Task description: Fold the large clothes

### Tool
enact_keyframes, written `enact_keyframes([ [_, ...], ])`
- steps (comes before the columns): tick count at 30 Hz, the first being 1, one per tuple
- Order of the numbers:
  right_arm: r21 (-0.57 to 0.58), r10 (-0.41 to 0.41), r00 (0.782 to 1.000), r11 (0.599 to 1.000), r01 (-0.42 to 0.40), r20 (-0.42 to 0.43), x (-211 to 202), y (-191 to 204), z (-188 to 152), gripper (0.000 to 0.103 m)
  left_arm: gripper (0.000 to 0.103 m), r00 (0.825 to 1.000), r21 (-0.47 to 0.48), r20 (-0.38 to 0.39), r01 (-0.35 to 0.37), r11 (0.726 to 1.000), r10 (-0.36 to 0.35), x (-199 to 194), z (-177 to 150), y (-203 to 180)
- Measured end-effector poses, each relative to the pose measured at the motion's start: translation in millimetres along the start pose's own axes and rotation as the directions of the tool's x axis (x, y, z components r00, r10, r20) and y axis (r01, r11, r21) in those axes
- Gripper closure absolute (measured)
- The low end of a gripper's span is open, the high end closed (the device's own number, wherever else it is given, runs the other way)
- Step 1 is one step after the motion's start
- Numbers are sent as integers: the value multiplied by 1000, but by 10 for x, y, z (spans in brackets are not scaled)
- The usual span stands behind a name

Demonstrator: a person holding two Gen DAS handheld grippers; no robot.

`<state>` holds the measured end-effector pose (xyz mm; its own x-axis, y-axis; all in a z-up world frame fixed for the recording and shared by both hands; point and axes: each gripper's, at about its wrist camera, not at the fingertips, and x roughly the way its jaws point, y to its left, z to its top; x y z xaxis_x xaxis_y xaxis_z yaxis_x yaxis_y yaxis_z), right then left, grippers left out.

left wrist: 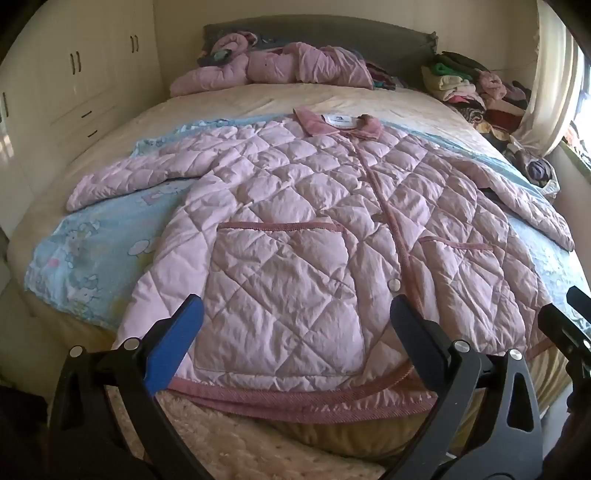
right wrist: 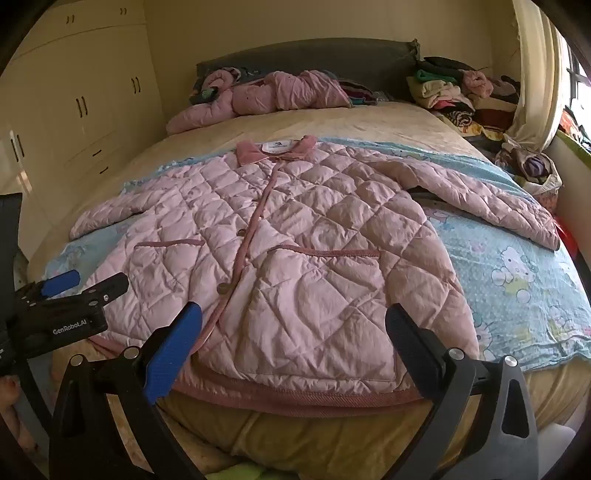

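A large pink quilted jacket (left wrist: 295, 229) lies flat, front up and buttoned, on a blue cartoon-print sheet (left wrist: 81, 258) on the bed, collar toward the headboard and both sleeves spread out. It also shows in the right wrist view (right wrist: 295, 251). My left gripper (left wrist: 295, 310) is open and empty, hovering above the jacket's hem on its left half. My right gripper (right wrist: 293, 317) is open and empty above the hem on the right half. The left gripper (right wrist: 85, 280) shows at the left edge of the right wrist view.
A second crumpled pink jacket (left wrist: 273, 66) lies near the grey headboard (left wrist: 317, 35). A pile of mixed clothes (left wrist: 476, 88) fills the far right corner by the curtain (left wrist: 550, 81). White wardrobes (left wrist: 74, 81) stand on the left. A fluffy rug (left wrist: 229, 443) lies below the bed edge.
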<state>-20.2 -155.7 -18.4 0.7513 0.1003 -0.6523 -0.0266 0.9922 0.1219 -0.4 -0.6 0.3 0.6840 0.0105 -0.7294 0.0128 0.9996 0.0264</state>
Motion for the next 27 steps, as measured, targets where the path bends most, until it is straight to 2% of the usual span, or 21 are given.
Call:
enact_keyframes([
  [27,-10,1,1000,1000,-1,2,-21,52,-7,4,8,1000,-12,3,11,1000,-11,-1,-2,9],
])
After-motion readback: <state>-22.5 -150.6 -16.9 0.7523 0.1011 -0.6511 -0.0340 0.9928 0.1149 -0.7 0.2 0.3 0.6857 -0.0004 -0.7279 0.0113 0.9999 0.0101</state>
